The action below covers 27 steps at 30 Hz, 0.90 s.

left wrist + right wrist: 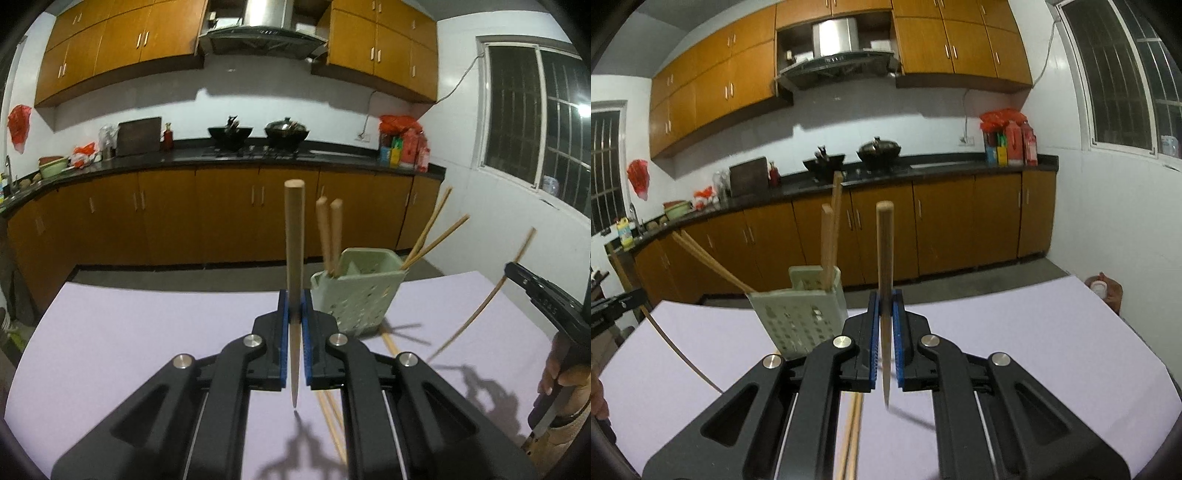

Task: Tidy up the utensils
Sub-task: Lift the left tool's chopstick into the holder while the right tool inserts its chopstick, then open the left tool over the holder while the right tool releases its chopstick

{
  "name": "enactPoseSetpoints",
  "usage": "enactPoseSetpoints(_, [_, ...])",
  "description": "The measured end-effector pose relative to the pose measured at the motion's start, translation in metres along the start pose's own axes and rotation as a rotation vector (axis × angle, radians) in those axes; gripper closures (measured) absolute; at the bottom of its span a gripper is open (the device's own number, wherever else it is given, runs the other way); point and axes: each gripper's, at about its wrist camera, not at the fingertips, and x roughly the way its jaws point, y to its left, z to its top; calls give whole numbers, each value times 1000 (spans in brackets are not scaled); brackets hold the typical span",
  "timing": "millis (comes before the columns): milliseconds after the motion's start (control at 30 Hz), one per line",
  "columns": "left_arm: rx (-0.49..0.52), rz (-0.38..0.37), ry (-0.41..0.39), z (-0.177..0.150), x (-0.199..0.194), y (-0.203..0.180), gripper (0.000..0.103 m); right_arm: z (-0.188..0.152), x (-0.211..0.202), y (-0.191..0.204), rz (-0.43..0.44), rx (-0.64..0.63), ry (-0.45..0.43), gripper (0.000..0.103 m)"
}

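- My left tongs (294,325) were pinching one chopstick (294,258) between the blue pads, upright, thick end up, thin tip hanging just above the pale surface (147,332).
- My right tongs (885,325) gripped a second chopstick (885,266) the same way, upright with its tip clear of the surface.
- The green holder (356,295) stood on the surface just right of the left tongs and just left of the right tongs, so it sat between the two. It looked tilted, though the lens may have caused that.
- It already held two thick sticks (328,232) in one compartment and two thin chopsticks (428,236) leaning out of another.
- More chopsticks (330,410) lay flat on the surface near the holder's base, partly hidden under the tongs.
- I judged the step in hand to be dropping each held stick in. To do it well I would lift until the tip cleared the rim, centre it over an open compartment, lower it tip first, and let go only once the tip was inside.
- One arm at a time seemed safer, since the holder looked light enough to tip.
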Motion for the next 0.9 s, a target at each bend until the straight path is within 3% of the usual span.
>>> enactPoseSetpoints(167, [4,-53,-77,26,-10,-16,96,31,-15,18,67,-10,-92,95])
enactPoseSetpoints(333, [-11,-86,-221,65,-17,-37,96,64,-29,36,126,-1,-236,95])
enactPoseSetpoints(500, [-47,-70,-330,98,-1,-46,96,88,-10,48,136,16,-352,95])
enactPoseSetpoints(633, [-46,-46,-328,100,31,-51,96,90,22,57,115,0,-358,95])
enactPoseSetpoints(900, [-86,-67,-201,74,88,-44,95,55,62,54,108,1,-207,95])
